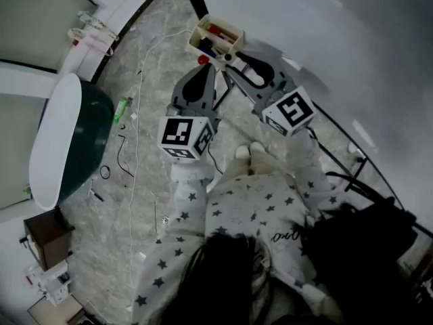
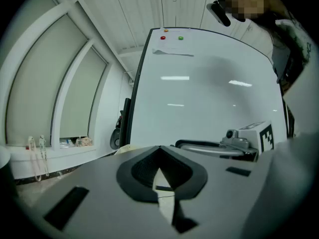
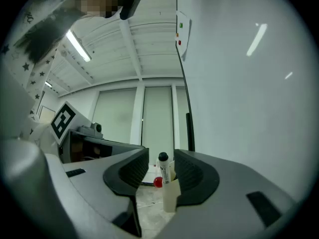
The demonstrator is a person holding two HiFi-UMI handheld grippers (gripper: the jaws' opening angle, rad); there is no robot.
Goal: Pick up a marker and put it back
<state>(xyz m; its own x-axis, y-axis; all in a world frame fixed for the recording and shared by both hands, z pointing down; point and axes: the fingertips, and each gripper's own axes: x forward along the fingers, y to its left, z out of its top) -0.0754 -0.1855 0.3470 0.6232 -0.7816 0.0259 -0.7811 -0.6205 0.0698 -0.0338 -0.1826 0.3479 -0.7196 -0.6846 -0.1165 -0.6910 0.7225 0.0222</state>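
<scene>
Your left tool [image 2: 158, 169] idles, jaws shut on nothing. Your right tool [image 3: 160, 176] stands part-open around the black-capped marker [image 3: 163, 163], which is upright in its holder [image 1: 197, 38]. Close off-centre and you may tip the marker or shove the holder.

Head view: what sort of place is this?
Probably an office or meeting room: a large white whiteboard, a small cream box of markers by its lower edge, and tall windows beside it.
</scene>
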